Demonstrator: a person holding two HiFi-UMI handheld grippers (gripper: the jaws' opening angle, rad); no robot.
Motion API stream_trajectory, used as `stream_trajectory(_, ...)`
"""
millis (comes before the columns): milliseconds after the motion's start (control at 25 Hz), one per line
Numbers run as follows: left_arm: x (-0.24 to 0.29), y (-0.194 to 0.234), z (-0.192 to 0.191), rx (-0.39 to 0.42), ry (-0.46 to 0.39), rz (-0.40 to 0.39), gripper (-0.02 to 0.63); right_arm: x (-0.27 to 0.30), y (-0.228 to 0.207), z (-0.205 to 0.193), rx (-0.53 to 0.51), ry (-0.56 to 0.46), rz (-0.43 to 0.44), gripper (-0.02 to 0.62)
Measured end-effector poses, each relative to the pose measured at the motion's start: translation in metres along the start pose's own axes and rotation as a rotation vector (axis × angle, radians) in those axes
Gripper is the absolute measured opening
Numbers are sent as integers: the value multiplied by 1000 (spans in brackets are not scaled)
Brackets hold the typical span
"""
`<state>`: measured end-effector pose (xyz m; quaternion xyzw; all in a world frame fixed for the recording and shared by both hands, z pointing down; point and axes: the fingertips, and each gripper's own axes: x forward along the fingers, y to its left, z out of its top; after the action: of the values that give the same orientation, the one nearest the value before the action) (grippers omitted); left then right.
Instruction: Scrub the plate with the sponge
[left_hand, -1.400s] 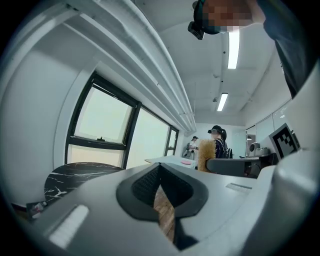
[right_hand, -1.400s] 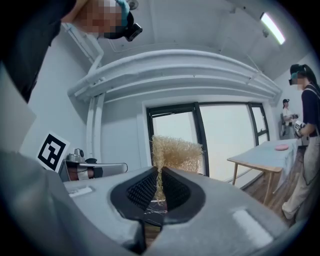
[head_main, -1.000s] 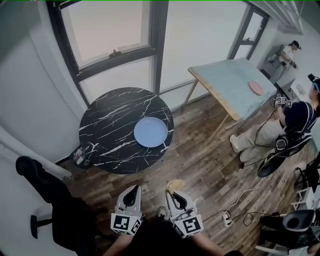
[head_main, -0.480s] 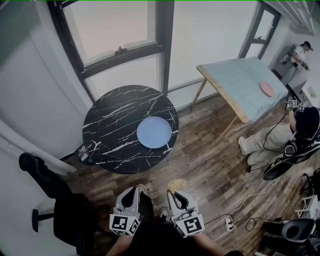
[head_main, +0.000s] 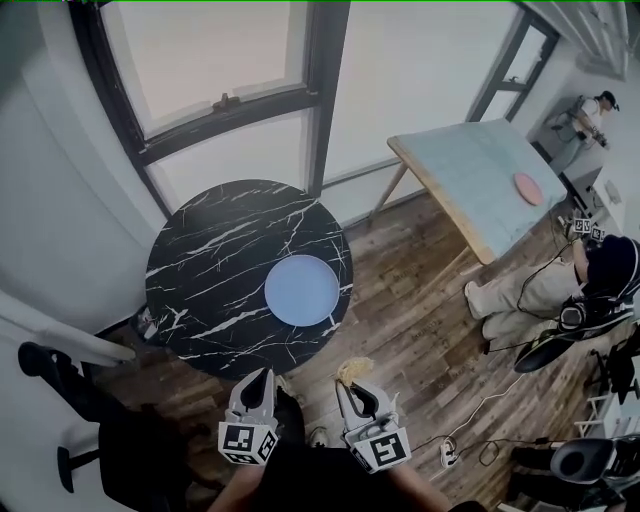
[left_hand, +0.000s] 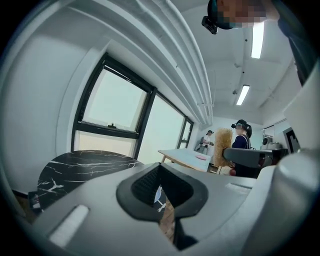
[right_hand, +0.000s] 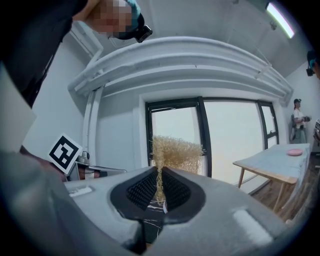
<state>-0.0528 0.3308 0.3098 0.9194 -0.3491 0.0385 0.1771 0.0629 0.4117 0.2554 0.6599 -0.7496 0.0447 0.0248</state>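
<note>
I have the round black marble table (head_main: 215, 265) on the far side, under the window (head_main: 215, 60), with the pale blue plate (head_main: 302, 290) lying on its near right part. Nearer, over the wood floor (head_main: 420, 330), my 2 grippers hang side by side, well apart from the plate. The left gripper (head_main: 265, 375) has its jaws pressed together on nothing. The right gripper (head_main: 347, 386) pinches the straw-coloured sponge (right_hand: 176, 152), apparently by its lower edge. Each cube bears a black-and-white square marker.
</note>
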Motion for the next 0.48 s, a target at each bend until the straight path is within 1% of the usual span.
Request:
stream_trajectory(80, 18, 19, 8, -3, 5, 6, 2, 25, -3, 3, 4, 1, 6, 25)
stream_trajectory(200, 39, 52, 21, -6, -12, 41, 2, 68, -3, 15, 13, -29, 17, 25)
stream_trajectory(240, 45, 62, 23, -6, -10, 45, 2, 81, -4, 16, 10, -22, 17, 25)
stream_trajectory(360, 66, 88, 22, -26, 30, 38, 2, 117, -8, 9, 9, 29, 6, 25)
stream_trajectory(480, 84, 109, 18, -63, 69, 22, 2, 149, -8, 11, 10, 26, 15, 25)
